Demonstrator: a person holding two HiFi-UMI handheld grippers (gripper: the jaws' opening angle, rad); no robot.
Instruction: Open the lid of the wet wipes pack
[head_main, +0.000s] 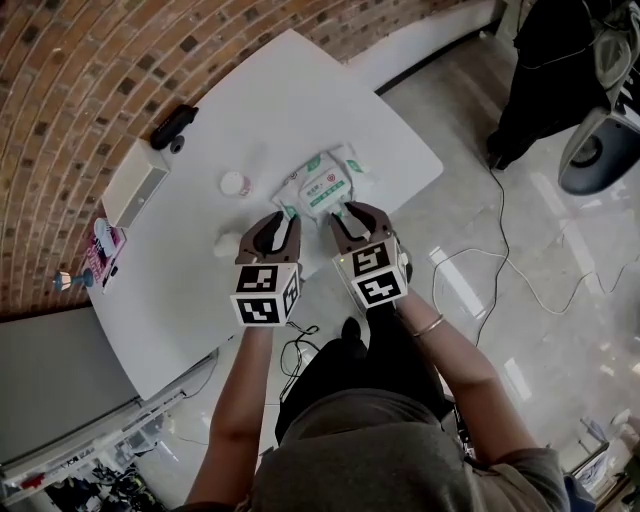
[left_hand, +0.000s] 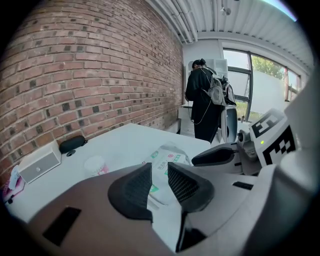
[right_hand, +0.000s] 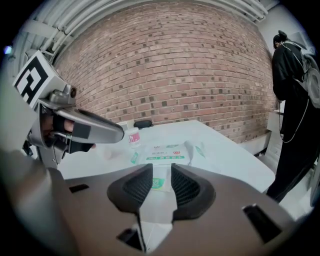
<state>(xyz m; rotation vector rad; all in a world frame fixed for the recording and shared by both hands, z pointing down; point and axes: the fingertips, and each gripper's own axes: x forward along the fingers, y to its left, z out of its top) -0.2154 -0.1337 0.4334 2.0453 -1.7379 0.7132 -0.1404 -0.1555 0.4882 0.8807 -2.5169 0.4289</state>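
Left gripper (head_main: 286, 214) and right gripper (head_main: 350, 211) both sat barely parted and empty at the near edge of the wet wipes pack (head_main: 322, 188) on the white table (head_main: 280, 90), so a one-sided tug could've dragged the soft pack along instead of opening it.

White, green-printed wet wipes pack (head_main: 322, 188) lies flat on the white table (head_main: 280, 100).

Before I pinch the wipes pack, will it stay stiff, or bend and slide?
The wipes pack looks like a soft film pouch with crinkled ends, so it will probably sag if lifted by one edge. It lies flat, so it should not roll. The table looks smooth, so a push may slide it.
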